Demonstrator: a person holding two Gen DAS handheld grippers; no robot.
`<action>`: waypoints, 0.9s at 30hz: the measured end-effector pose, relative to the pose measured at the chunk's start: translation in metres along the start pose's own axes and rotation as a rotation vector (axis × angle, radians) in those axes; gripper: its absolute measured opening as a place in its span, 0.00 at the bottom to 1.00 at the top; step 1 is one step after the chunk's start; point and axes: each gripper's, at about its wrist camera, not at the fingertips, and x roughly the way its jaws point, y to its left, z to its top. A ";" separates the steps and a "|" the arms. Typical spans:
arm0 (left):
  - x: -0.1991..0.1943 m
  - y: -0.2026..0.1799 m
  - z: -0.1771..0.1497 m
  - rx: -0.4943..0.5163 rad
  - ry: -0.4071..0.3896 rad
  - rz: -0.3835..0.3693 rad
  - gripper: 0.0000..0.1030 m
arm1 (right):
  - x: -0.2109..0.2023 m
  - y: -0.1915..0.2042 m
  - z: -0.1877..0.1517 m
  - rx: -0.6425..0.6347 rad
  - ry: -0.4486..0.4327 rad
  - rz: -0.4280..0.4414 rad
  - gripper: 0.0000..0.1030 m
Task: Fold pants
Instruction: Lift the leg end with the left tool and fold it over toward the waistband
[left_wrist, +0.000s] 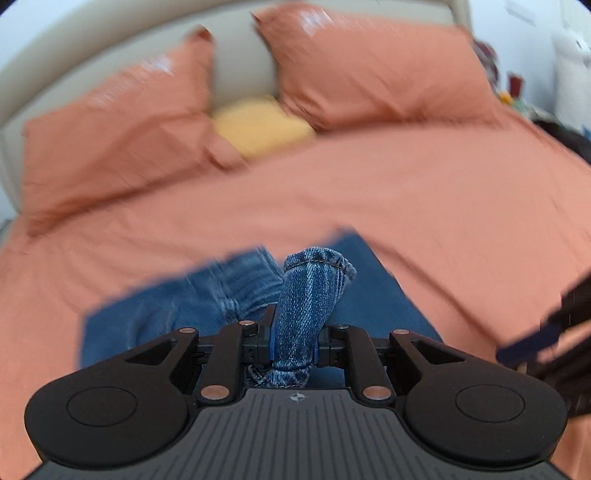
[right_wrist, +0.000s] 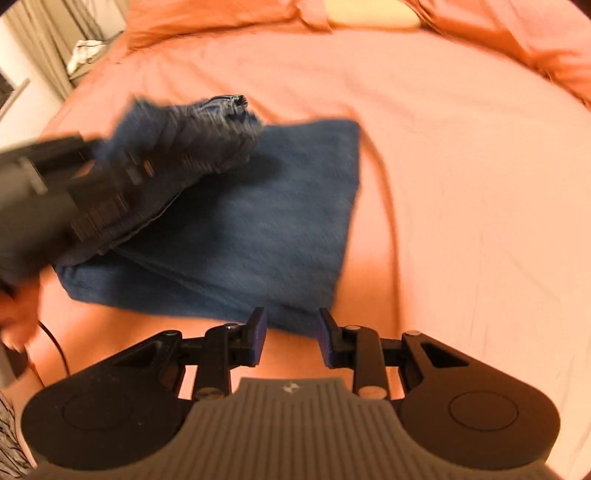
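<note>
Blue denim pants lie folded on the orange bedsheet. In the left wrist view my left gripper is shut on a bunched hem of the pants, which sticks up between its fingers. The rest of the denim spreads out below it. The right wrist view shows the left gripper as a dark blur at the left, carrying that lifted layer over the flat one. My right gripper hovers open at the near edge of the pants, with nothing between its fingers. It also shows blurred at the right edge.
Two orange pillows and a yellow one lean on a beige headboard. Cluttered shelves stand beyond the bed's right side. A curtain hangs at the far left. A person's hand holds the left gripper.
</note>
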 end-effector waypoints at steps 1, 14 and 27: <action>0.007 -0.001 -0.007 -0.007 0.039 -0.031 0.19 | 0.002 -0.003 -0.003 0.005 0.010 -0.001 0.25; -0.003 0.101 -0.017 -0.322 0.155 -0.571 0.66 | 0.001 0.002 0.005 0.037 -0.037 0.039 0.26; -0.028 0.232 -0.042 -0.192 0.168 -0.207 0.67 | 0.041 0.026 0.085 0.234 -0.146 0.170 0.27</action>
